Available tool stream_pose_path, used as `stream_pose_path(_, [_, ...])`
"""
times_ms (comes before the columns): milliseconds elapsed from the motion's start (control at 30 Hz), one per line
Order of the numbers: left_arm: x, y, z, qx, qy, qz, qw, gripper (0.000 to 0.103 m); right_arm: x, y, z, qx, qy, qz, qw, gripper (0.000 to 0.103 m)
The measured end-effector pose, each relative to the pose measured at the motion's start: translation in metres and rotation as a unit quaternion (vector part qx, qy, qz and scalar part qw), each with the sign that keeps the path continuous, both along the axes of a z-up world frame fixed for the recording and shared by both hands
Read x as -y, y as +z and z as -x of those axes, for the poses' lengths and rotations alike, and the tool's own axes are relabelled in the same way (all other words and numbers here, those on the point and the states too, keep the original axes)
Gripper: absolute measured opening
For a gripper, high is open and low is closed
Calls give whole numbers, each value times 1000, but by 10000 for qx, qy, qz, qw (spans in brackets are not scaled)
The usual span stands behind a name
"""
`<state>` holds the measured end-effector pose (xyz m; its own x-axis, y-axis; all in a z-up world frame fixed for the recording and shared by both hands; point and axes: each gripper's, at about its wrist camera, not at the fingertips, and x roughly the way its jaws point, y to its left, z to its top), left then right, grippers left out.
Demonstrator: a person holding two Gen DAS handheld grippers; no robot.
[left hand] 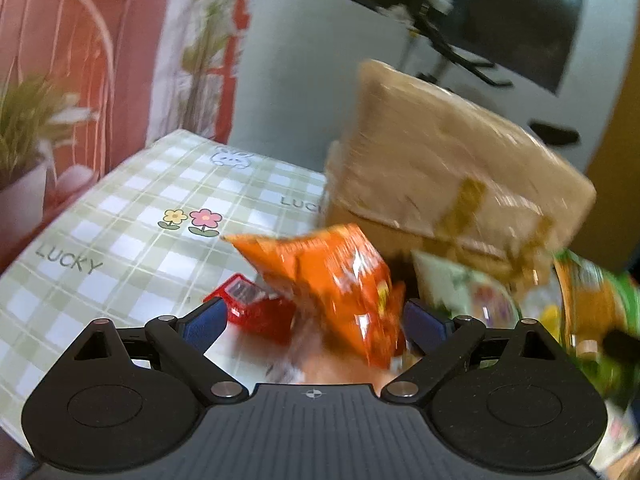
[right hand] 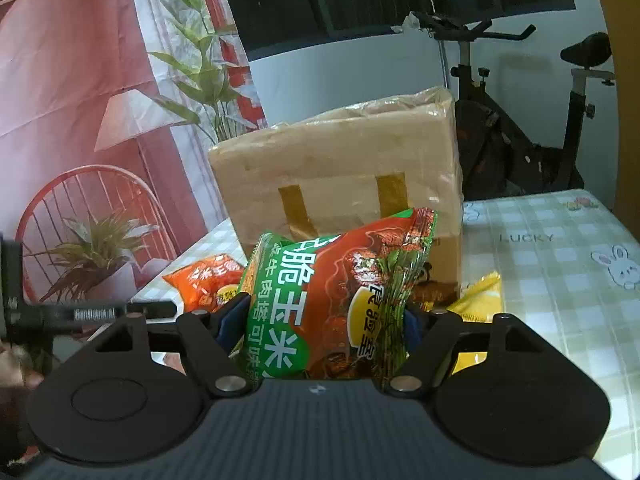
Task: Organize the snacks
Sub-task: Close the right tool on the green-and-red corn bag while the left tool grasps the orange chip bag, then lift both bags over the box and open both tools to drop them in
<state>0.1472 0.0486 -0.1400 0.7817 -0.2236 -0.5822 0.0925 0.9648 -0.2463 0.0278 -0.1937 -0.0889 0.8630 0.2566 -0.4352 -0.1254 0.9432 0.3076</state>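
A blurred orange snack bag [left hand: 332,280] stands tilted between the wide-apart blue pads of my left gripper [left hand: 318,324]. It is close to the right pad, and a gap shows at the left pad. The same orange bag [right hand: 208,280] appears low on the left in the right wrist view. My right gripper [right hand: 324,320] is shut on a green and red corn snack bag [right hand: 320,280], held upright in front of the cardboard box [right hand: 340,168]. That held bag [left hand: 592,300] shows at the right edge of the left wrist view.
The taped cardboard box [left hand: 440,160] stands on the checked tablecloth [left hand: 100,240]. A small red pack [left hand: 256,312] and a white-green pack [left hand: 460,288] lie by the orange bag. A yellow pack [right hand: 480,296] lies beside the box. An exercise bike [right hand: 520,140] stands behind the table.
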Motion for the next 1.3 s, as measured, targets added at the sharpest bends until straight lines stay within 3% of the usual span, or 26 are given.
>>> stream_pose_path(233, [9, -6, -39, -286, 437, 264, 9983, 96, -2, 3, -9, 101, -12, 153, 9998, 75])
stream_pose_path(367, [7, -21, -59, -638, 795, 645, 9927, 96, 2, 4, -11, 84, -71, 182, 9998, 75])
stream_pose_path(500, [9, -31, -65, -645, 838, 794, 9912, 97, 7, 4, -12, 47, -165, 172, 9997, 75])
stream_pose_path(533, [9, -32, -66, -633, 778, 810, 9917, 92, 9, 3, -12, 36, -192, 175, 9997, 75])
stream_pose_path(600, [11, -32, -65, -510, 590, 829, 9935, 74, 11, 3, -12, 10, -227, 168, 9996, 75])
stream_pose_path(700, [14, -23, -58, -330, 450, 467, 9973, 65, 12, 5, -13, 17, -243, 171, 9996, 75])
stream_pose_path(1033, [3, 36, -17, 527, 222, -65, 9983, 64, 13, 18, -14, 197, -186, 195, 9994, 75])
stream_pose_path(1300, [6, 109, -8, 1409, 84, -308, 9895, 64, 16, 56, -25, 635, 21, 176, 9978, 75])
